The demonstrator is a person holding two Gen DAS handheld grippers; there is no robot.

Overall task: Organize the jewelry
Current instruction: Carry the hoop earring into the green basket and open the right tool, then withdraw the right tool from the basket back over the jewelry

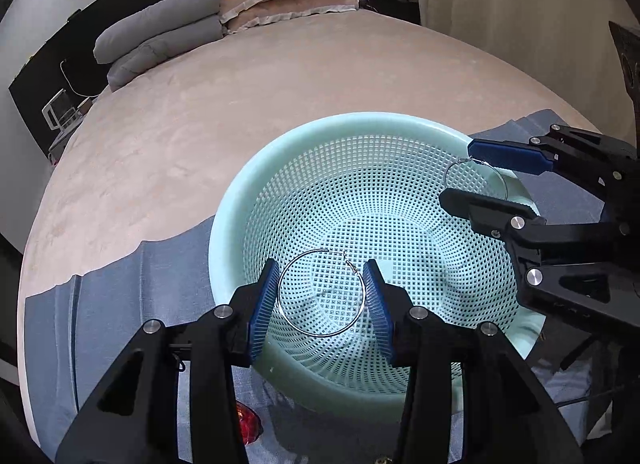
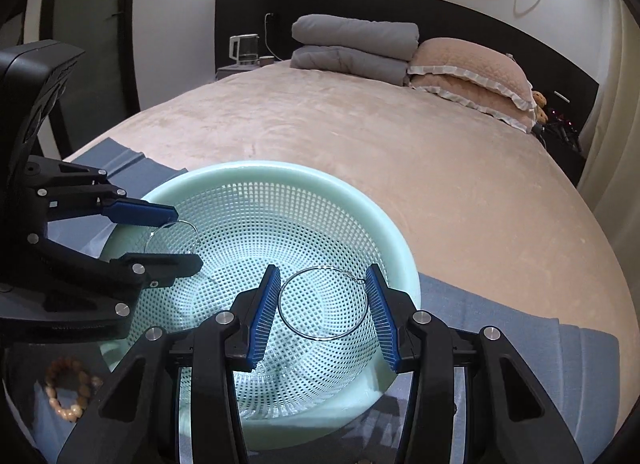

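Basket (image 1: 240, 199): pale green plastic, perforated grid, smooth satin rim. Hoop earrings (image 1: 322, 294) (image 2: 323, 303): thin polished metal. Gripper pads (image 2: 264, 316): blue ribbed rubber. Blanket (image 1: 200, 111): plush matt pink. Cloth (image 1: 120, 304): blue woven.

Two thin silver hoop earrings hang above a pale green mesh basket (image 1: 240, 199) on a bed: one hoop (image 1: 321, 292) spans the left gripper's (image 1: 322, 304) blue pads, the other hoop (image 2: 323, 302) the right gripper's (image 2: 323, 312).

Both wrist views sit close above the basket (image 1: 240, 199) (image 2: 400, 240) at the bed's (image 1: 240, 103) (image 2: 400, 135) foot edge, facing the pillows; each shows the other gripper.
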